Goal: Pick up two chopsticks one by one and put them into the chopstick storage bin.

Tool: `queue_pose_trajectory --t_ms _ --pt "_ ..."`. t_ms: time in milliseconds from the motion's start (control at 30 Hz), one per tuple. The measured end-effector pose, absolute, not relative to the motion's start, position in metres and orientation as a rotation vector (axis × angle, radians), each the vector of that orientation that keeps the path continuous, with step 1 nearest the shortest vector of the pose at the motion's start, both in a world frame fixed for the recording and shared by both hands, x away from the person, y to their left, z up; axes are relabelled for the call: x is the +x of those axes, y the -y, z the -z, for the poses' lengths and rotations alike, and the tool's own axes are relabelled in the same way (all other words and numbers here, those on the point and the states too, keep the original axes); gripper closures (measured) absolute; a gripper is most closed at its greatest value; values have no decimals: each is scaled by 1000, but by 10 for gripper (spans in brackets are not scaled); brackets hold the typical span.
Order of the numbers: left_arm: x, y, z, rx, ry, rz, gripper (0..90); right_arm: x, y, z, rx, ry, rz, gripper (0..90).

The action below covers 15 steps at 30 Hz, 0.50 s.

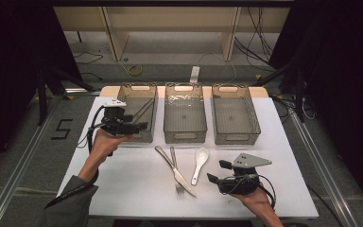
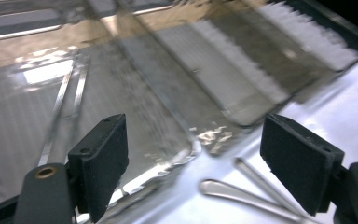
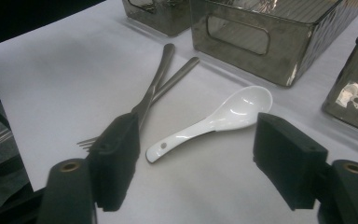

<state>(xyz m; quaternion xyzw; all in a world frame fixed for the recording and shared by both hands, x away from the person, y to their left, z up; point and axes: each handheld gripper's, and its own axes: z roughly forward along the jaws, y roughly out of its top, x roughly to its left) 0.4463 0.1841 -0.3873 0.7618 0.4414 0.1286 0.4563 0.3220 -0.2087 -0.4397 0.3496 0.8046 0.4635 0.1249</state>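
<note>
sorting cutlery into bins: left gripper (image 1: 139, 121) released, empty, at left bin (image 1: 147, 138) holding chopsticks (image 1: 143, 109). right gripper (image 3: 193, 154) released, aimed at white spoon (image 3: 219, 119); next judged: descend, clench handle.

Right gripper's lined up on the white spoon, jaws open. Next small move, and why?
Probably ease the right gripper forward and down until its open jaws straddle the white spoon, then close. The spoon lies free on the table, just ahead of the jaws and apart from the crossed knife and fork, so nothing blocks the approach.
</note>
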Motion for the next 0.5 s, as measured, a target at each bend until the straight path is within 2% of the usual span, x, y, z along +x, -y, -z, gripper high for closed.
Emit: queue_pose_trajectory --t_ms 100,333,500 --pt "433 -178 388 1875 -1042 -293 214 327 205 441 1022 -2350 -1366 402" --pt "408 -177 397 1854 -983 -296 203 337 195 442 1032 -2378 -1381 450" --pt "400 -179 408 1825 -996 -183 178 342 189 443 1024 -2388 -1382 483"
